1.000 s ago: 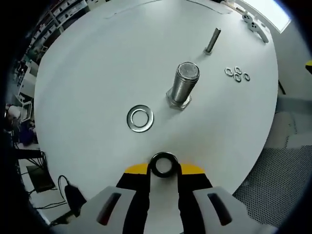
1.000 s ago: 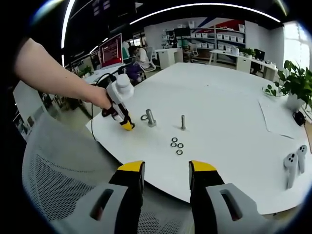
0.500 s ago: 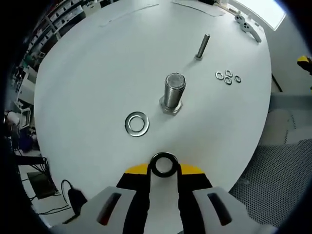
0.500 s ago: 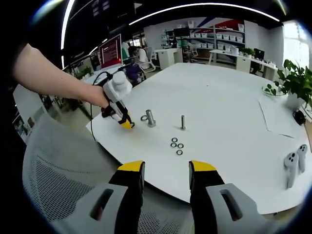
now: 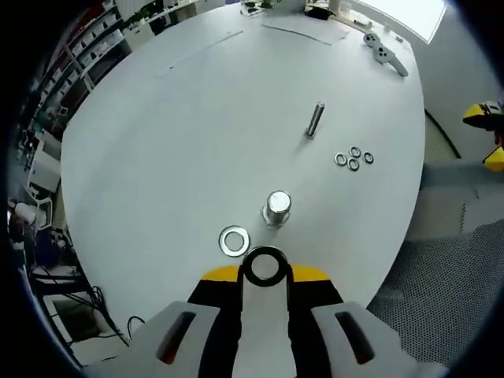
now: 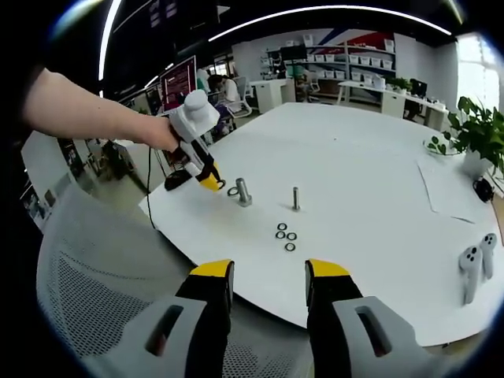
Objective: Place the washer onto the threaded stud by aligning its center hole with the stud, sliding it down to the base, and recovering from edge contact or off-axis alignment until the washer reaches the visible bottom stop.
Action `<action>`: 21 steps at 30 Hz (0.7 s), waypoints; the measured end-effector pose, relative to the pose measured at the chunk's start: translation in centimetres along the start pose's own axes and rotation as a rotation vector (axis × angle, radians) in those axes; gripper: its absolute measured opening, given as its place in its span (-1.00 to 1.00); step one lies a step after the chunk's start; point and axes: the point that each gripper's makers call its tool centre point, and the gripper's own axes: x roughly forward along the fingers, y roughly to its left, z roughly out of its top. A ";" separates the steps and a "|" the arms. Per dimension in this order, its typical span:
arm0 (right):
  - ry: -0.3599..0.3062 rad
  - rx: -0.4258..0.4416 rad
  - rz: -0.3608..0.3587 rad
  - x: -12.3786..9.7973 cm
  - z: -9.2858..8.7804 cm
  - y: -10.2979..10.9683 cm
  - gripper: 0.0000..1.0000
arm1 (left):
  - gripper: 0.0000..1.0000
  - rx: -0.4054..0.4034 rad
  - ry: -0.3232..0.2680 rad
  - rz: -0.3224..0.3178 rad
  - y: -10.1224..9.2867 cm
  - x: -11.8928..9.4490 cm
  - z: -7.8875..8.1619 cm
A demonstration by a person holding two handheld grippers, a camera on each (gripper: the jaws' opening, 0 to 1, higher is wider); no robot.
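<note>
Now the left gripper [image 5: 265, 272] pinches a ring [image 5: 264, 265] above the big bolt [image 5: 276, 207] near the table's [image 5: 189, 118] edge, while the right gripper [image 6: 268, 276] waits spread apart.

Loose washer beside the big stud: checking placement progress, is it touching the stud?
Apart. The left gripper view shows bare table between the washer and the stud.

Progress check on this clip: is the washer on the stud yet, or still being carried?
Done: the left gripper is shut on a dark washer. In hand: it hovers above the table near the large threaded stud. Left: aligning the hole and sliding it to the base; the stud looks bare. A second washer lies flat beside the stud.
</note>
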 end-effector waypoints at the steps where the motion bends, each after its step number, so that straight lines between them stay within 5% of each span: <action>1: 0.000 0.000 0.000 0.0 0.0 0.0 -0.22 | -0.63 0.004 -0.007 0.004 0.1 -0.1 0.3; 5: -0.004 0.001 -0.001 -0.1 0.1 0.0 -0.22 | -0.63 -0.052 -0.066 -0.002 0.6 -0.8 2.0; 21: -0.004 0.003 -0.002 0.0 0.1 -0.1 -0.22 | -0.63 0.044 -0.042 -0.016 -0.5 -0.2 4.3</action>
